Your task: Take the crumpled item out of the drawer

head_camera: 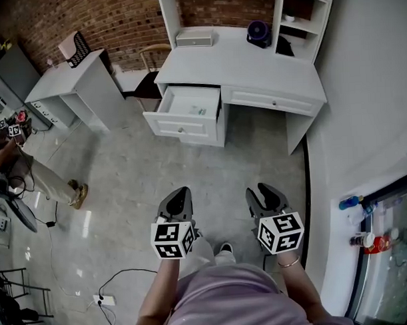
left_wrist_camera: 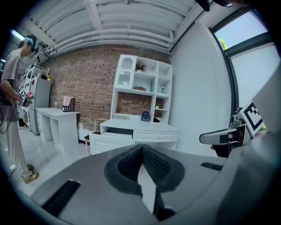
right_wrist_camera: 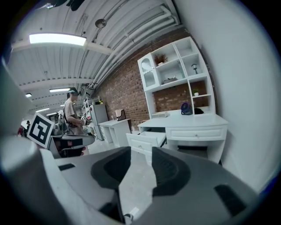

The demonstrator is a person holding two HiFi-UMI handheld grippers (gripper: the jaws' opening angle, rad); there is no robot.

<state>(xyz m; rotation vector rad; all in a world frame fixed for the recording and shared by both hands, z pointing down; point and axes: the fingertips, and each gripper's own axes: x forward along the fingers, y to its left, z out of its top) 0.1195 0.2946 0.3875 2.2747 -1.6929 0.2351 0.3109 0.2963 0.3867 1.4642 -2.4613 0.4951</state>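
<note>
Left gripper (head_camera: 180, 192): my jaws are together at the tips with nothing between them; I hold it low, close in front of me
Right gripper (head_camera: 268, 191): my jaws stand apart, grey floor shows through the gap, nothing held; level with the left one, near it at its 3 o'clock
Floor (head_camera: 157, 167): lies between me and the furniture; both tools are well apart from the target
Drawer (head_camera: 185, 111): pulled out of the white desk (head_camera: 253, 67), front panel facing me; about 12 o'clock from the left gripper, 11 o'clock from the right
Drawer axis: long side runs roughly 9 to 3 across my line of approach
Crumpled item (head_camera: 199, 111): small pale scrap inside the drawer, towards its right half; too small to read its own long axis
Nearer hand: the left has the straighter line but is closed; the right is ready to grip and, I judge, needs only a slight turn towards 11
Next move: close the distance first, then reach down over the front panel
</note>
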